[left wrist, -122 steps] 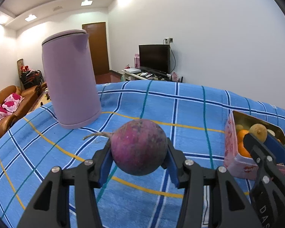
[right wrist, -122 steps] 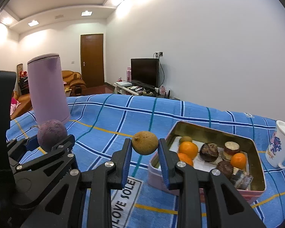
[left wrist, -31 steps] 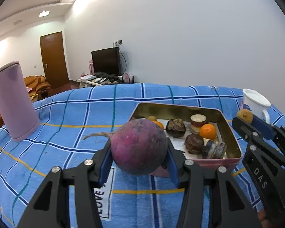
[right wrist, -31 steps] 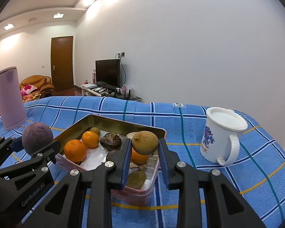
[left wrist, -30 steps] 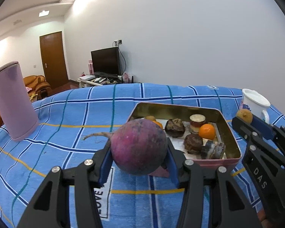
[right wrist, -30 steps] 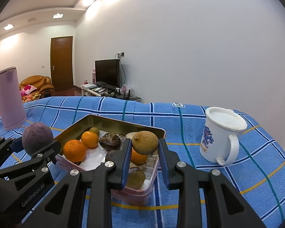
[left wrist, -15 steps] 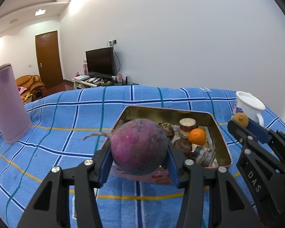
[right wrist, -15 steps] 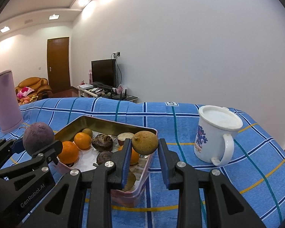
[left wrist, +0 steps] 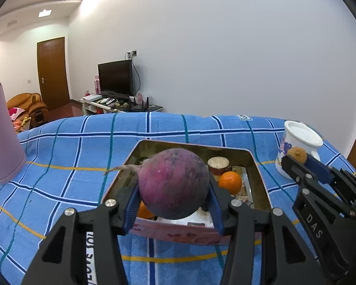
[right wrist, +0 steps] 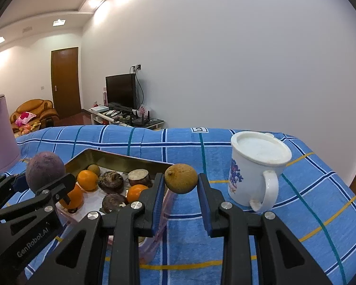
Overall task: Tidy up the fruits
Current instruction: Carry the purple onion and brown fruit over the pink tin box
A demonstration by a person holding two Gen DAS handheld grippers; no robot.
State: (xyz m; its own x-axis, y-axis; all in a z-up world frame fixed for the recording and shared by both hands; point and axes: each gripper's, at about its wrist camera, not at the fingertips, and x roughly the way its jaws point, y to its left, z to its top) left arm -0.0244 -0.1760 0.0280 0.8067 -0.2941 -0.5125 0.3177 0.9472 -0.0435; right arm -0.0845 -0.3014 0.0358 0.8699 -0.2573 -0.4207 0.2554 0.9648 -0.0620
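Fruits split between two grips and a tin: purple radish (left wrist: 174,185) clamped between the blue pads of the left gripper (left wrist: 173,204), held above the near edge of the tin (left wrist: 258,178); small brown fruit (right wrist: 181,178) pinched in the right gripper (right wrist: 181,197), raised just past the tin's right wall, over the blue checked cloth (right wrist: 225,237).

Seen only from the right wrist: two more oranges (right wrist: 87,180) at the tin's left side, a small green-brown fruit in its far corner, dark shrivelled pieces (kind unclear). Seen only from the left wrist: a single orange (left wrist: 230,182) and a cut round piece behind it, most of the tin hidden by the radish.

White mug (right wrist: 256,166) upright on the cloth, right of the tin, well apart from the purple kettle (left wrist: 1,135) at the left edge.

Readable writing: "DAS" on the right gripper's side; "GenRobot.AI" on the left gripper's side; part of "LOVE SOL" on a cloth label.
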